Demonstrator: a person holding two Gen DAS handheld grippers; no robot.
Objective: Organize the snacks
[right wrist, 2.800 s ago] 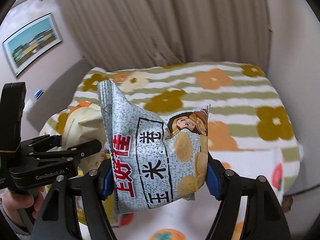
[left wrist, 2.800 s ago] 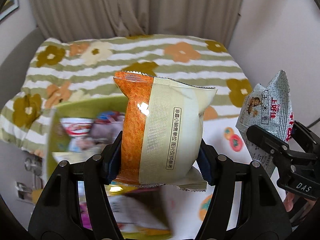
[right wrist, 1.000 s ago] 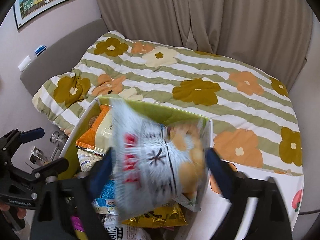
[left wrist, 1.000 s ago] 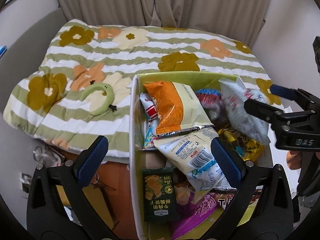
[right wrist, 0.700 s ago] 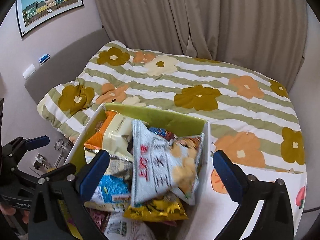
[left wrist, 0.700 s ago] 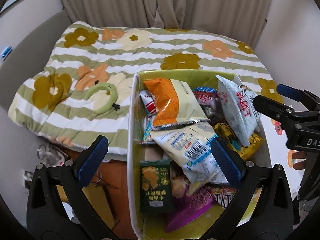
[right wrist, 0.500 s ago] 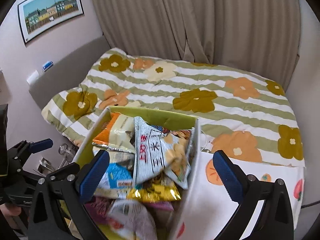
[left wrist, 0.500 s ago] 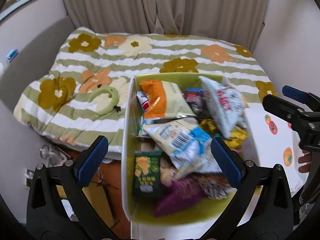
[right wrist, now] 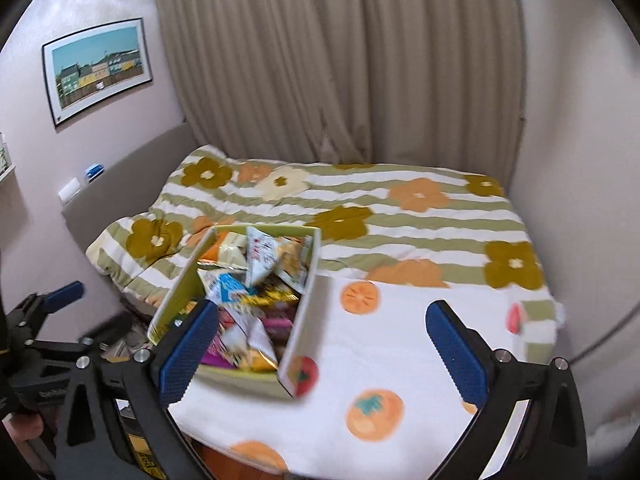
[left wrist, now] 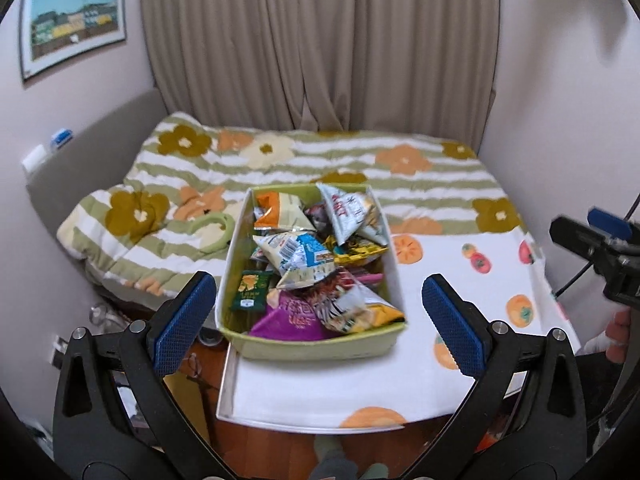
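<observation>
A green bin full of snack bags sits on a white fruit-print table. The orange-and-cream bag and the grey rice-cracker bag lie at its far end. The bin also shows in the right wrist view. My left gripper is open and empty, held back above the bin's near end. My right gripper is open and empty, right of the bin; it also shows at the right of the left wrist view.
A bed with a striped flower quilt lies behind the table. A green ring toy rests on the quilt left of the bin. Curtains hang at the back. Walls close in on both sides.
Both grippers let go of their bags, which now lie in the bin. Both grippers have since pulled back and up, away from the bin.
</observation>
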